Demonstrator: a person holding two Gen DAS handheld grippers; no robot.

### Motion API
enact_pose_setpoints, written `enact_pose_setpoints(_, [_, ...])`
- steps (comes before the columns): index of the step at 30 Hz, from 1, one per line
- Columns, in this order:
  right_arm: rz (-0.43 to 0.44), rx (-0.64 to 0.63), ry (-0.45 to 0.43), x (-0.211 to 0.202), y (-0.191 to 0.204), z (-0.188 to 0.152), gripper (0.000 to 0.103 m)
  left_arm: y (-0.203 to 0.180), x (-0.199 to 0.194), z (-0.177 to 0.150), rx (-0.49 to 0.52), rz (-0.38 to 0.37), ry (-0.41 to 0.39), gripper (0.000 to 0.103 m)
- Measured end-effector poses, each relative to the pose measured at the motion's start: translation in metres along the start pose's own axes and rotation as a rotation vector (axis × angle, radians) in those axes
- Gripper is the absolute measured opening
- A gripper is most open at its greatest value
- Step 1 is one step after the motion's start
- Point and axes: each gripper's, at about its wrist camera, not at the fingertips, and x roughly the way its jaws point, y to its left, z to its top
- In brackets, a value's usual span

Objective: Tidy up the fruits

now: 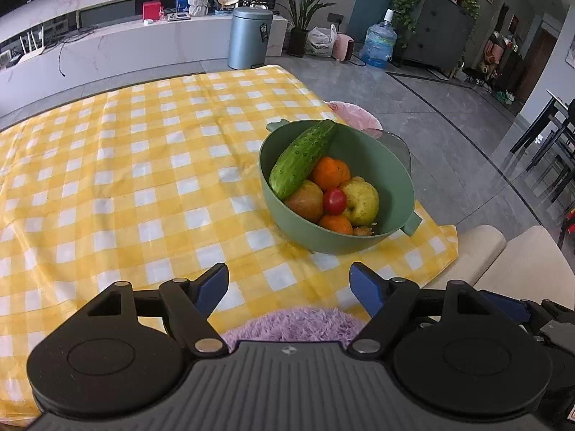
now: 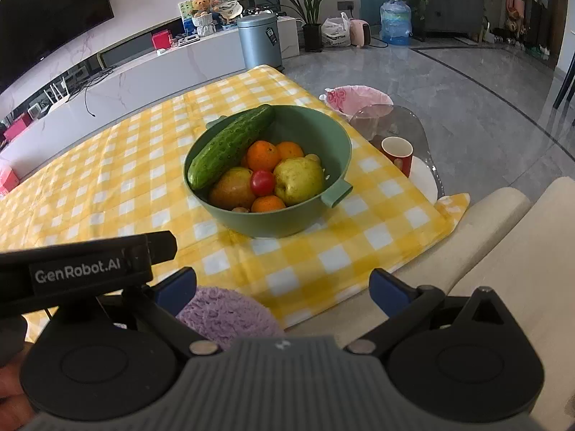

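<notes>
The green bowl (image 2: pixel 267 212) sits toward the near right of the yellow checked cloth (image 1: pixel 125 165), heaped with produce; it looks rigid and probably heavy when full, best taken by its tab handle (image 2: pixel 337 194). The cucumber (image 2: pixel 230 145) lies on top, slanting over the far left rim; firm and bumpy, likely easy to pinch mid-length. The pear (image 2: pixel 300 179) and oranges (image 2: pixel 262 154) are round and smooth, so may roll or slip; the small tomato (image 2: pixel 262 182) is probably soft and wants a light grip. Left gripper (image 1: pixel 289 285) and right gripper (image 2: pixel 284 289) both hover near, fingers wide, holding nothing. Only the right view shows the red cup (image 2: pixel 398 152) at far right.
</notes>
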Motion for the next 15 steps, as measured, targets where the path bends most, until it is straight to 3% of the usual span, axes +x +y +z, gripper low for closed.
enact_pose_setpoints(4, [0.017, 0.018, -0.003, -0.0004, -0.0032, -0.0002, 0.099, -0.0067, -0.0031, -0.0004, 0.05, 0.016, -0.016, 0.09])
enact_pose_setpoints(15, [0.005, 0.026, -0.001, -0.0016, -0.0054, -0.002, 0.098, -0.0098, -0.0001, -0.0021, 0.043, -0.007, -0.023, 0.09])
